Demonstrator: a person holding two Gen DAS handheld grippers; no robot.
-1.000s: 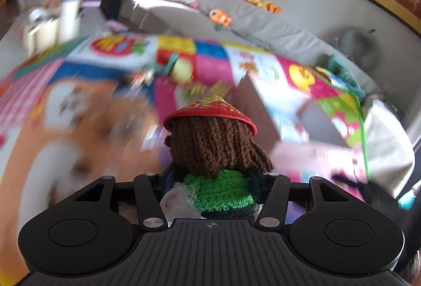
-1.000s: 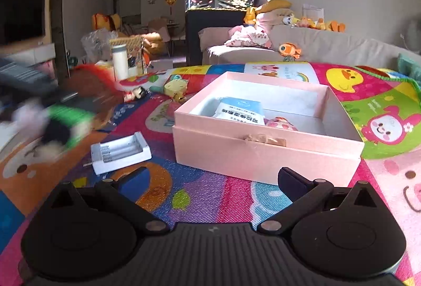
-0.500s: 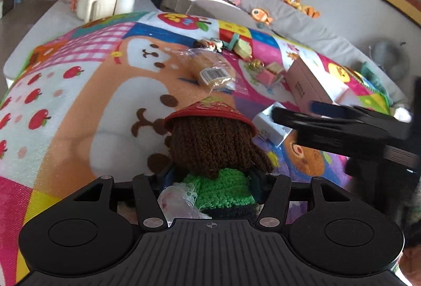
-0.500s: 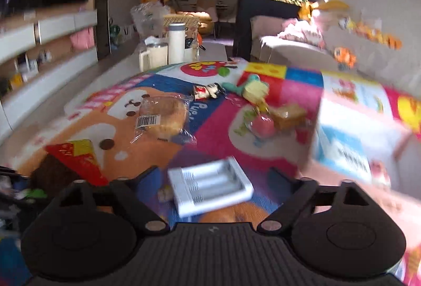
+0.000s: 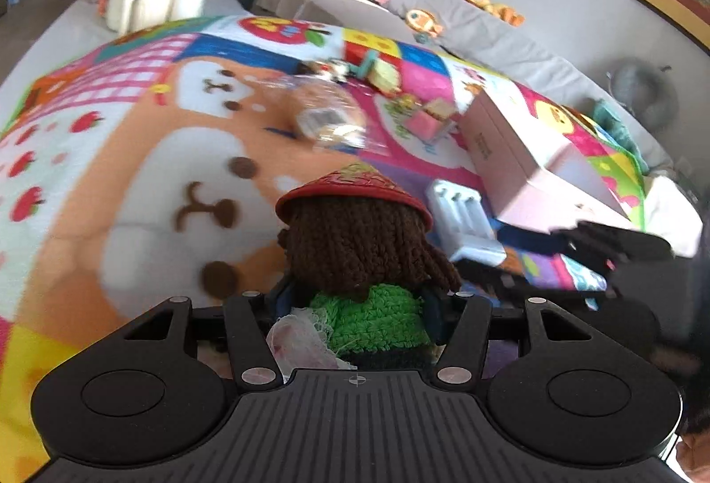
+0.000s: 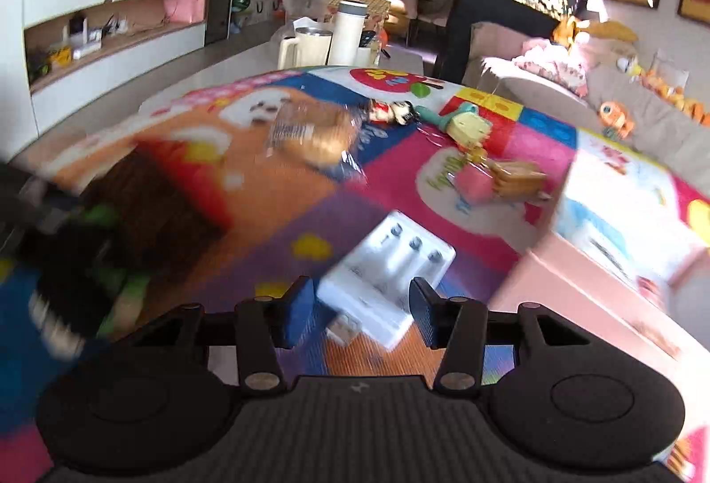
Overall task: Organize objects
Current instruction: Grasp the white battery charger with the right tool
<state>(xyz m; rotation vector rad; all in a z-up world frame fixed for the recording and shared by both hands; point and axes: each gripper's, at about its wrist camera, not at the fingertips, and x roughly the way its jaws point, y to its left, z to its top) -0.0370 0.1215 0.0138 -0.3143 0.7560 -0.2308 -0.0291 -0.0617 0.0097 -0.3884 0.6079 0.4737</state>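
My left gripper is shut on a crocheted doll with brown hair, a red hat and a green top, held above the colourful play mat. The doll shows blurred at the left of the right wrist view. My right gripper has its jaws partly closed on either side of a white battery charger lying on the mat; I cannot tell if the pads touch it. The charger also shows in the left wrist view. A pink open box lies to the right.
On the mat lie a wrapped bun, a small figure, a green-handled toy, a pink block and a brown item. A bottle and jug stand beyond the mat. A sofa runs behind.
My right gripper has swung left from the pink box, come down over the white charger and narrowed its jaws around it. My left gripper still holds the doll and has swung slightly.
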